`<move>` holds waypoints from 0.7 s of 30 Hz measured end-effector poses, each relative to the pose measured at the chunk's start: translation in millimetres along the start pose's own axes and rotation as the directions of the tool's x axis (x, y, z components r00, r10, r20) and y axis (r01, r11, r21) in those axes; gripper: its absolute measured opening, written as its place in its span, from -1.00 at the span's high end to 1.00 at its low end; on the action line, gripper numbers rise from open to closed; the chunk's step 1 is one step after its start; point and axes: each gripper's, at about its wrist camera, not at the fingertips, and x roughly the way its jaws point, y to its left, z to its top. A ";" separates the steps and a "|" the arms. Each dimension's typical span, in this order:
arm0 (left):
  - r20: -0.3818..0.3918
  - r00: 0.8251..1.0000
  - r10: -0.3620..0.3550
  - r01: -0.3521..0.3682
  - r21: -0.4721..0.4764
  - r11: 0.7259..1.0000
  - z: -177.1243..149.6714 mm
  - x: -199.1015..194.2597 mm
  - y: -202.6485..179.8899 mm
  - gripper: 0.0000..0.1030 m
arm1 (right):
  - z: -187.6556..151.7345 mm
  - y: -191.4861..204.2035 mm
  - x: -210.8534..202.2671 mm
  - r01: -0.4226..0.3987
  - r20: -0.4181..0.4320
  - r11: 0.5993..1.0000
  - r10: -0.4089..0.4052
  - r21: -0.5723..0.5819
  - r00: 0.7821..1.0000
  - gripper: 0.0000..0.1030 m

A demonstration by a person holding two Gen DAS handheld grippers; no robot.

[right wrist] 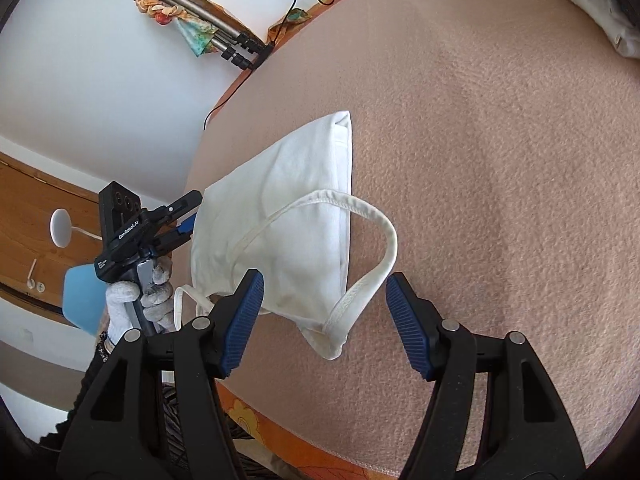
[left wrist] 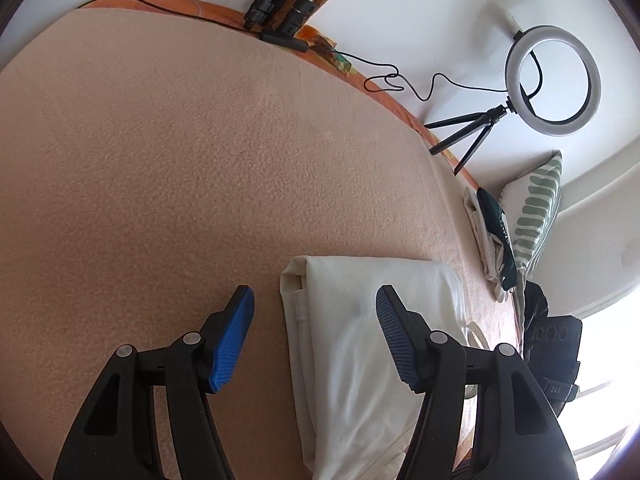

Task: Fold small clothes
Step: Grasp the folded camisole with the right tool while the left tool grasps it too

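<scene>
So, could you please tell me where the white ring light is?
In the left wrist view, the white ring light on its black tripod stands upper right, beyond the beige blanket's edge.

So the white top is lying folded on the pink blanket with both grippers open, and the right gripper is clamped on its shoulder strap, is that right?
Not quite: the right gripper is open, not clamped. The right wrist view shows the shoulder strap lying loose between its spread fingers. The rest holds: the white top lies folded on the pink blanket, and the left gripper is open.
</scene>
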 end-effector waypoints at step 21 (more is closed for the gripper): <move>0.133 0.976 0.174 -0.203 0.253 0.946 -7.5 12.4 -49.7 0.84 | -9.3 17.0 20.6 0.036 -0.015 0.999 -0.037 -0.036 0.999 0.65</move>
